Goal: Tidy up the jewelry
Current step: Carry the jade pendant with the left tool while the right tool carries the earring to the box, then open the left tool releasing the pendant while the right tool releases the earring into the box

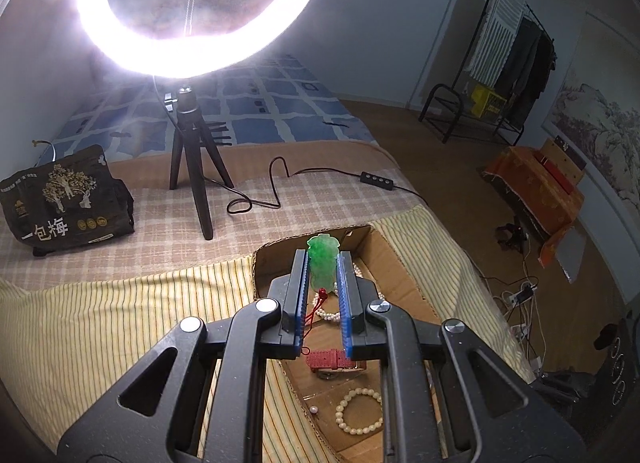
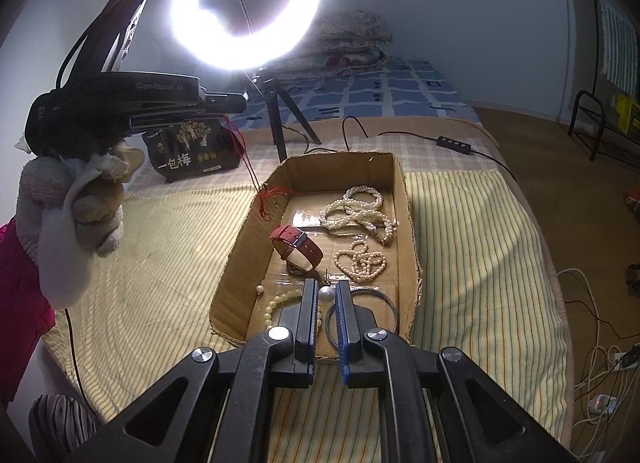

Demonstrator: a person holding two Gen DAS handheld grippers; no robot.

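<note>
A green jade pendant (image 1: pixel 322 263) sat clamped between the nearly closed jaws of the left gripper (image 1: pixel 322 269), held above a cardboard box (image 2: pixel 404 199), its red cord (image 2: pixel 250 167) trailing down. The right gripper (image 2: pixel 327 295) pinched a single pearl (image 2: pixel 326 295) just over the box, which held pearl strands (image 2: pixel 356 211), a red watch (image 2: pixel 296 245) and a bangle (image 2: pixel 384 299), on a striped bedspread (image 2: pixel 480 231).

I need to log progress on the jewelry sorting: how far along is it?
Done, it seems: the pearl strands, red watch, bead bracelet and bangle already lie in the cardboard box. In hand: the left tool grips a green pendant over the box, its red cord trailing inside; the right tool pinches a pearl. Left: set both down.
</note>
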